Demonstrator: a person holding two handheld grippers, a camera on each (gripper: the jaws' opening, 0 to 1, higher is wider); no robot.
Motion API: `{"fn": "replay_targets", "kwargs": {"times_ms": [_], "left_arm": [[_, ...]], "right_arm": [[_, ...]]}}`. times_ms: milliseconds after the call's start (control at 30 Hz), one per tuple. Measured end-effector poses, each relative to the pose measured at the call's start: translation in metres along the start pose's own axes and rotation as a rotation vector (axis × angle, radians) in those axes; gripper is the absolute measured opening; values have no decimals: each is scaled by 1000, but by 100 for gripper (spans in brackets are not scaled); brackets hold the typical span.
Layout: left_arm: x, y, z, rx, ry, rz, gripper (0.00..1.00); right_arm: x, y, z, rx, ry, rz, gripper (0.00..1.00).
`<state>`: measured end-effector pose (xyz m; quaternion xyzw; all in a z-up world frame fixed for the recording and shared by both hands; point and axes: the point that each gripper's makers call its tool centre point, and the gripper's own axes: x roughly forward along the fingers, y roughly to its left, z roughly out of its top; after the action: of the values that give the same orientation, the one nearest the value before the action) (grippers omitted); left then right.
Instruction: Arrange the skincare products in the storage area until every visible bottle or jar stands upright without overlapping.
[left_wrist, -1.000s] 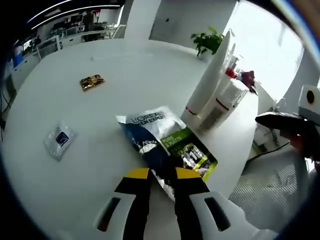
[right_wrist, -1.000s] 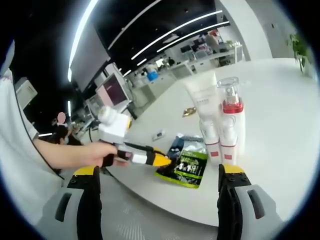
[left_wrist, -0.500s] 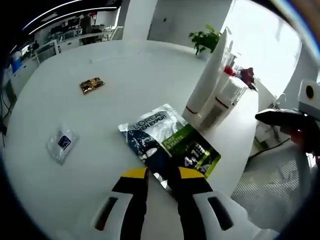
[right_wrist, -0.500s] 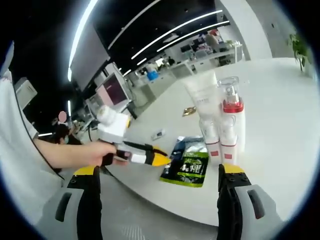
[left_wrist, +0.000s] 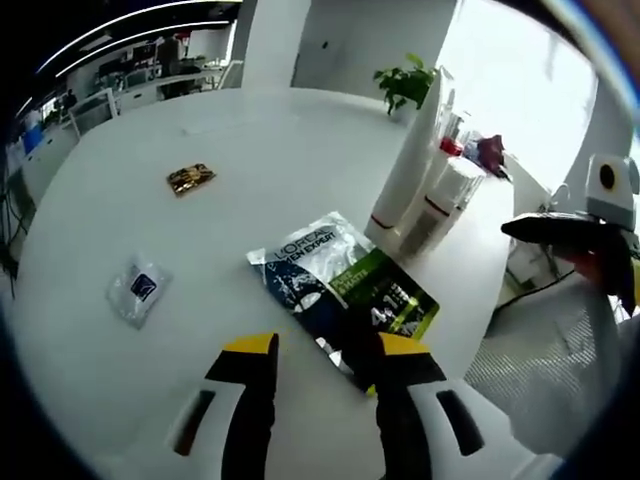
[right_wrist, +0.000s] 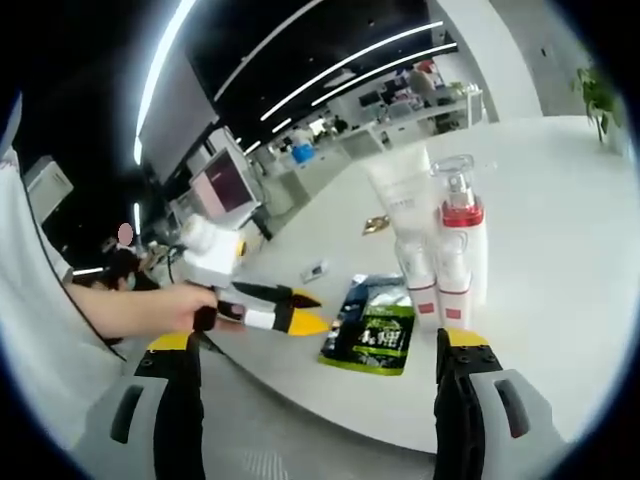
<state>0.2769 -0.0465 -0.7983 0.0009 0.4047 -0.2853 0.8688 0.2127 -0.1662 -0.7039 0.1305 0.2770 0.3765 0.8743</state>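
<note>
Left gripper (left_wrist: 318, 352) sat open, empty, flat silver-green foil sachet (left_wrist: 345, 290) at its 12 o'clock; right gripper (right_wrist: 320, 350) wide, empty. Regrasp the sachet's edge, avoiding white tubes (left_wrist: 415, 175) at 1 o'clock on white counter (left_wrist: 130, 200).

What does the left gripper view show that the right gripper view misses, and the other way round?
The left gripper view alone gives a readable L'Oreal print on the sachet and a red thing behind the bottles. The right gripper view alone gives a computer monitor, ceiling light strips and the hand holding the left tool. Both share the white table, that green and blue sachet lying flat, the upright white tubes and bottles, a small gold packet, a small clear packet and a potted plant.
</note>
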Motion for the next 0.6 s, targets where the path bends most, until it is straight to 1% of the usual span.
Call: {"fn": "replay_targets", "kwargs": {"times_ms": [133,267,333,467,533,600], "left_arm": [[-8,1,-1,-11,-14,4,39],[-18,-1,0,-26,-30,0,44],[-20,5,-3,-33,-32,7,47],[-32,9,-6,-51,-41,20,51],[-36,14,-6,-70,-56,19,54],[-43,14,-7,-98,-70,24,57]], "right_arm": [[0,2,1,7,-3,0,97],[0,4,1,7,-6,1,97],[0,4,1,4,-6,2,97],[0,3,2,2,-11,2,97],[0,3,3,3,-16,2,97],[0,3,4,3,-21,2,97]]}}
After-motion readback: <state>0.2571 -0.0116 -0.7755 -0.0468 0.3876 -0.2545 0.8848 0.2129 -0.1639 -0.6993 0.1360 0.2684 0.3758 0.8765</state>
